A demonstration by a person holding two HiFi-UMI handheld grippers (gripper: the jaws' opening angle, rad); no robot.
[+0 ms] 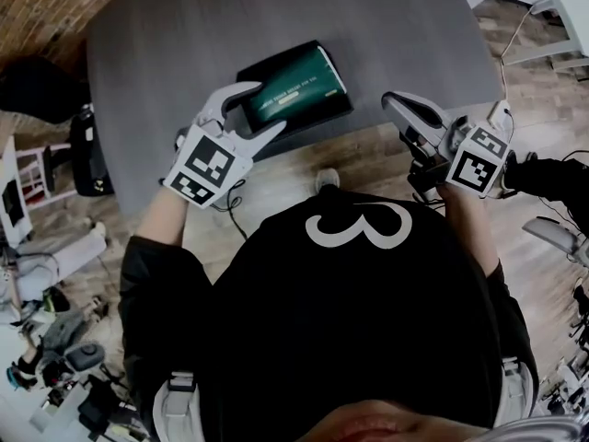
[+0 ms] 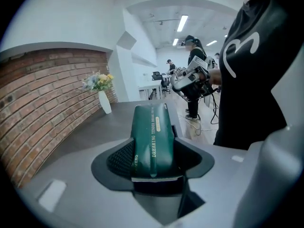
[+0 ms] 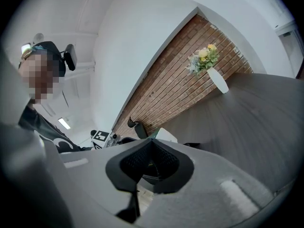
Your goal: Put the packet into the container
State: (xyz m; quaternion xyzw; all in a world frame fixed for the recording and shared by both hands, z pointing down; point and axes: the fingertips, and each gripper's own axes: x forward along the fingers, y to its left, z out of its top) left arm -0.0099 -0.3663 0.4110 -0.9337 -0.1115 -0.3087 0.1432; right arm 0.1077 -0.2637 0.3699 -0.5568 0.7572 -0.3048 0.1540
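Note:
A dark green packet (image 1: pixel 296 90) with gold print lies lengthwise over a black container (image 1: pixel 250 70) near the front edge of the grey table (image 1: pixel 166 53). My left gripper (image 1: pixel 250 110) straddles the packet's near end, a finger on each side. In the left gripper view the packet (image 2: pixel 152 137) fills the gap between the black pads and sticks out away from me. Off the table's front edge, my right gripper (image 1: pixel 398 104) hovers with its fingers together and nothing between them. In the right gripper view its pads (image 3: pixel 149 163) meet, with only a thin slit below.
A white vase of flowers (image 2: pixel 103 96) stands at the table's far end by the brick wall (image 2: pixel 42 103). An office chair (image 1: pixel 87 155) stands left of the table. Cables and a shoe (image 1: pixel 327 180) are on the wooden floor below me. People stand in the background.

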